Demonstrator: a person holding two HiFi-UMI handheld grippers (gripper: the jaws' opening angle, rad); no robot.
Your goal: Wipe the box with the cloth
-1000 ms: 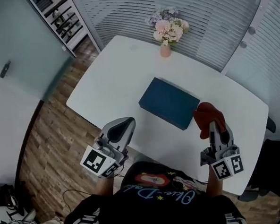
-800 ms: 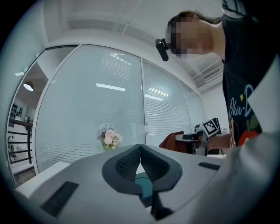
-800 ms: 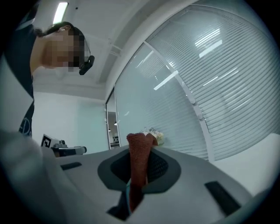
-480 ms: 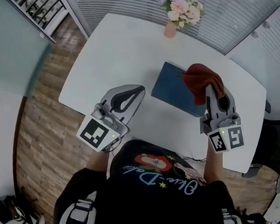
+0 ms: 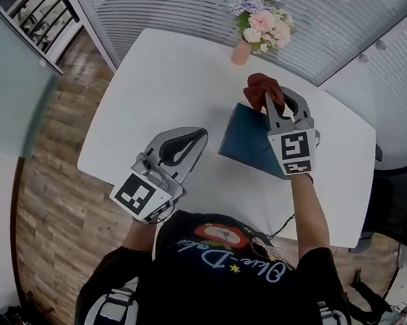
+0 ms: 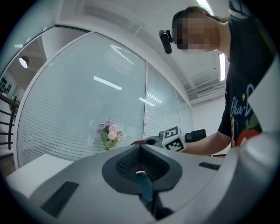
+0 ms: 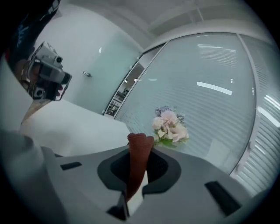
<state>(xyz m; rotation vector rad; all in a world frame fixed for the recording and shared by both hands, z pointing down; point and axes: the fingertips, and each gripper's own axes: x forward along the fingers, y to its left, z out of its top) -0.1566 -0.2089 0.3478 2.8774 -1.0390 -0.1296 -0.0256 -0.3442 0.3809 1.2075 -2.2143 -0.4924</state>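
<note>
A dark blue flat box (image 5: 249, 143) lies on the white table (image 5: 164, 78). My right gripper (image 5: 271, 100) is over the box's far corner, shut on a rust-red cloth (image 5: 261, 87) that bunches out past its tips. In the right gripper view the cloth (image 7: 138, 162) stands pinched between the jaws of my right gripper (image 7: 139, 153). My left gripper (image 5: 185, 140) hovers above the table just left of the box, shut with nothing in it. In the left gripper view a sliver of the blue box (image 6: 146, 190) shows through the closed jaws of my left gripper (image 6: 141, 169).
A pink vase of flowers (image 5: 258, 26) stands at the table's far edge, just beyond the cloth. A dark chair (image 5: 399, 212) sits off the table's right side. Wooden floor (image 5: 47, 195) and a shelf unit (image 5: 29, 18) lie to the left.
My right gripper carried the cloth from the box's near right corner forward across the box to its far corner. The left gripper stayed near the box's left side.
</note>
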